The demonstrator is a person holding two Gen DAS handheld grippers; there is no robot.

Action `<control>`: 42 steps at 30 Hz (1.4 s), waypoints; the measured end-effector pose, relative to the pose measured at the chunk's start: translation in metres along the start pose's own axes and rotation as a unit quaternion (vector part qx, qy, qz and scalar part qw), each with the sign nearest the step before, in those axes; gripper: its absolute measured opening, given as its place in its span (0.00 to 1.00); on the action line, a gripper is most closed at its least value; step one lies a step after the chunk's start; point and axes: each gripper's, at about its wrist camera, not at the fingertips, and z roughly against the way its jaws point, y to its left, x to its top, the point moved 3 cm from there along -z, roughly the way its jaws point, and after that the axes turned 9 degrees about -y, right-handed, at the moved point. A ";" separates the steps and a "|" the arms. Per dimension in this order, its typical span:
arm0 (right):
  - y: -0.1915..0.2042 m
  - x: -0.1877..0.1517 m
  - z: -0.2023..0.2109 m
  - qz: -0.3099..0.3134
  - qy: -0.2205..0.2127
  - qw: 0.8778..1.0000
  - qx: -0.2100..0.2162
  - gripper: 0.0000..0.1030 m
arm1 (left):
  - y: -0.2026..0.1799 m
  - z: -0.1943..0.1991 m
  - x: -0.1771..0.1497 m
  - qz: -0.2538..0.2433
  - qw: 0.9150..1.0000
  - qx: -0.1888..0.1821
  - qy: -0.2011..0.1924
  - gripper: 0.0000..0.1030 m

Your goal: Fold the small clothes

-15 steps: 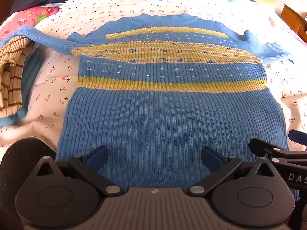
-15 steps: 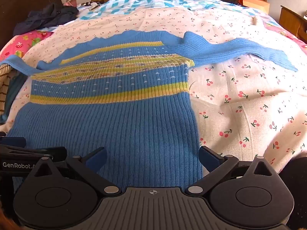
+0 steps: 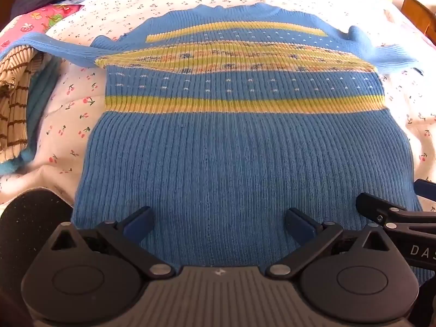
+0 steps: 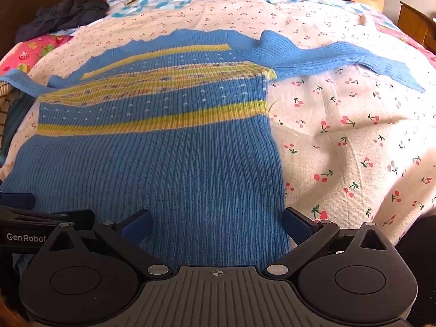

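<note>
A small blue ribbed sweater (image 3: 231,152) with yellow stripes lies flat on the bed, hem toward me, both sleeves spread out to the sides. My left gripper (image 3: 218,222) hovers over the left part of the hem, jaws wide open and nothing between the pads. Over the hem's right corner my right gripper (image 4: 216,222) is open too, the sweater (image 4: 152,163) edge running between its fingers without being pinched. The right sleeve (image 4: 340,57) stretches far to the right. Each gripper shows at the edge of the other's view.
The bed wears a white cherry-print cover (image 4: 354,141). Folded striped and teal clothes (image 3: 16,103) are stacked at the left by the left sleeve. Dark clothing (image 4: 60,16) and a pink pillow (image 3: 41,21) lie at the far left. Wooden furniture (image 4: 417,24) stands beyond the bed.
Both grippers have eased slightly closer to the sweater's hem; both stay open and the sweater has not moved.
</note>
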 end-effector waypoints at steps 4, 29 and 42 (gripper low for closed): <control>0.000 0.000 -0.002 0.003 0.003 1.000 0.000 0.99 | 0.002 -0.007 0.000 0.000 1.000 0.000 0.011 1.00; 0.001 -0.001 0.000 0.003 -0.001 1.000 0.002 1.00 | -0.001 -0.013 -0.001 -0.025 1.000 0.007 0.014 1.00; 0.010 0.010 0.014 0.026 -0.038 0.999 -0.007 1.00 | 0.012 0.013 0.003 0.007 0.999 -0.001 -0.046 1.00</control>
